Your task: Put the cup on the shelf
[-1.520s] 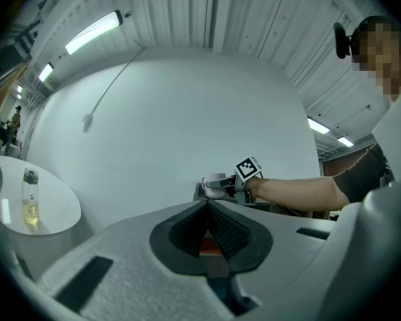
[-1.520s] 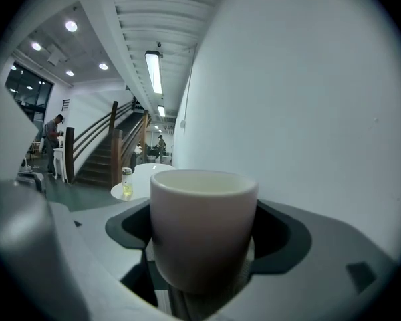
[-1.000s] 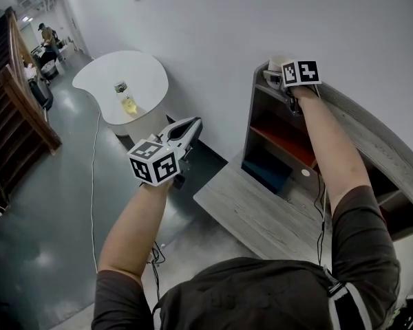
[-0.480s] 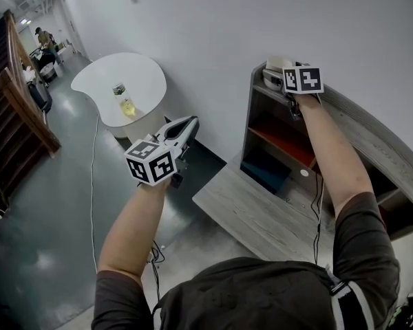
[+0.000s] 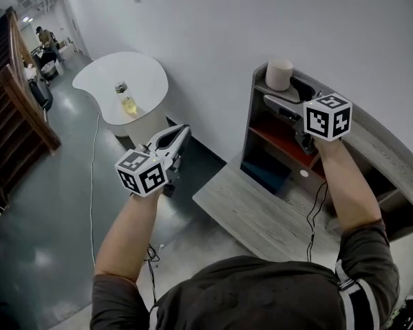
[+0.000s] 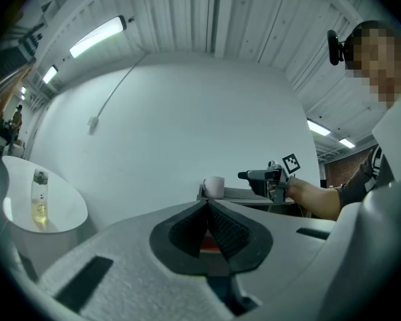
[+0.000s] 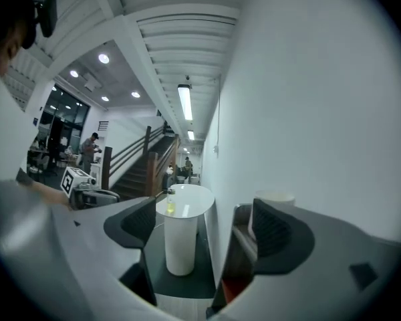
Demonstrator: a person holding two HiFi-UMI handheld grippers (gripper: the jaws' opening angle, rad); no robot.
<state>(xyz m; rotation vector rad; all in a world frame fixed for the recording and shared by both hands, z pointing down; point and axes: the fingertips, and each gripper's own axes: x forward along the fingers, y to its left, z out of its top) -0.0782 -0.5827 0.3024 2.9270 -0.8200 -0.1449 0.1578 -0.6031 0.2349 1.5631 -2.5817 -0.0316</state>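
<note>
A pale cup (image 5: 279, 74) stands upright on the top of the grey wooden shelf unit (image 5: 261, 88), close to its left end. My right gripper (image 5: 270, 102) hangs a little short of the cup, level and open. Its jaws have just been closing slightly with nothing between them. In the right gripper view the cup (image 7: 275, 198) shows behind the right jaw, outside the open right gripper (image 7: 204, 216). My left gripper (image 5: 182, 130) is shut and empty, out over the floor left of the shelf. From the left gripper (image 6: 207, 203) the cup (image 6: 214, 186) is seen ahead.
The shelf has open compartments with an orange-red board (image 5: 282, 143) below the top. A low grey bench (image 5: 255, 215) stands before it. A round white table (image 5: 124, 81) with a bottle (image 5: 127, 100) is at the back left. A cable (image 5: 93, 184) lies on the floor.
My right gripper has drawn back from the shelf top toward the person, leaving the cup standing free there. My left gripper has drifted a little to the left.
</note>
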